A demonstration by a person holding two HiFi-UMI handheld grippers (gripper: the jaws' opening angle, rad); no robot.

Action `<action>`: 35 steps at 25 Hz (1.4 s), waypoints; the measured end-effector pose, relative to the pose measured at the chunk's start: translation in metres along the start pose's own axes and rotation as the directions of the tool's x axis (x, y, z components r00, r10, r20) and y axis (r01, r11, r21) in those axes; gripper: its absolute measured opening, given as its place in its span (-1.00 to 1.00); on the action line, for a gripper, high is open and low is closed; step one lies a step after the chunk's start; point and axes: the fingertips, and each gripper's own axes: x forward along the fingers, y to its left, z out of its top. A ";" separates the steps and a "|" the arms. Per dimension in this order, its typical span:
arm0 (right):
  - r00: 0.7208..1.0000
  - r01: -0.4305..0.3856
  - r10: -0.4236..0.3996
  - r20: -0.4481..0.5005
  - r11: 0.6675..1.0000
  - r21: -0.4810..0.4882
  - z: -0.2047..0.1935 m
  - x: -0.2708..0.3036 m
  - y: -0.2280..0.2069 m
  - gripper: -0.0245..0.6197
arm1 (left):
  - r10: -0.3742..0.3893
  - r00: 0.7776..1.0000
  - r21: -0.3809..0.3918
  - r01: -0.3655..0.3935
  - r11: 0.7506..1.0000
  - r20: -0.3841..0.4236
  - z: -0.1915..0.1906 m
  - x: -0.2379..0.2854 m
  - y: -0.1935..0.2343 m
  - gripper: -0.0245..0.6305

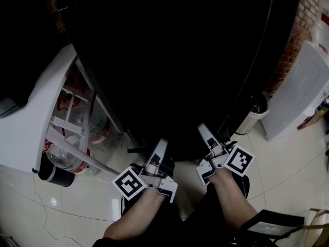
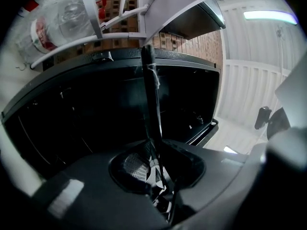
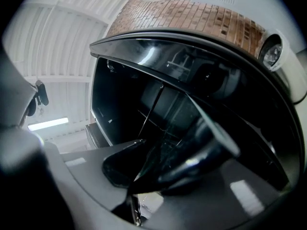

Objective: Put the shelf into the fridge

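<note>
A: What is seen nearest?

B: Two forearms [image 1: 141, 217] are seen at the bottom of the head view, and a gripper is carried by each. The left gripper [image 1: 158, 156] is closed on the near edge of the shelf [image 1: 169, 60]. In the left gripper view that thin dark edge is seen rising straight up from between the jaws, which are held apart only by the thickness of the pane.

A: And the other one?

B: The right gripper [image 1: 208, 138] is set on the same near edge, a little to the right. In the right gripper view the pane's edge is seen running out from between the jaws, which are clamped on it in the same narrow way.

A: Where is the shelf found?

B: It is held up off the floor [image 1: 288, 163] in front of the person, as a large dark sheet that fills the middle of the head view. Just beside its left edge the white fridge door [image 1: 25, 122] is seen. A door rack [image 1: 77, 127] is fitted to it, and bottles [image 1: 67, 161] are stored in that rack.

A: What is made out beyond?

B: To the right, well apart from the shelf, a white cabinet [image 1: 300, 94] is stood against a brick wall [image 1: 303, 19].
</note>
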 end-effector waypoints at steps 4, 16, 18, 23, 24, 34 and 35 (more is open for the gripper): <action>1.000 -0.001 0.000 -0.012 0.999 -0.053 -0.004 -0.014 0.006 -0.59 | 0.018 1.000 -0.006 -0.017 1.000 0.013 0.002 0.001 0.001 -0.78; 0.995 -0.035 0.023 -0.096 0.991 -0.126 -0.028 -0.038 0.022 -0.74 | 0.034 0.999 -0.022 -0.034 0.999 0.011 0.015 0.012 0.000 -0.77; 0.996 -0.030 0.018 -0.092 0.991 -0.128 -0.028 -0.037 0.021 -0.73 | 0.032 0.999 -0.019 -0.032 0.999 0.002 0.015 0.014 -0.001 -0.77; 0.997 -0.029 0.019 -0.078 0.992 -0.125 -0.026 -0.030 0.023 -0.70 | 0.003 1.000 0.022 -0.003 1.000 -0.008 0.019 0.014 -0.007 -0.72; 0.997 -0.028 0.018 -0.077 0.992 -0.127 -0.025 -0.029 0.024 -0.70 | -0.003 1.000 0.049 0.003 0.999 -0.012 0.019 0.013 -0.009 -0.72; 0.997 -0.024 0.013 -0.072 0.989 -0.147 -0.014 -0.017 0.030 -0.69 | -0.039 0.999 0.124 0.044 0.991 -0.038 0.012 -0.005 -0.018 -0.82; 0.997 -0.024 0.014 -0.072 0.989 -0.147 -0.014 -0.016 0.030 -0.69 | -0.034 0.999 0.146 0.039 0.989 -0.041 0.012 -0.006 -0.019 -0.87</action>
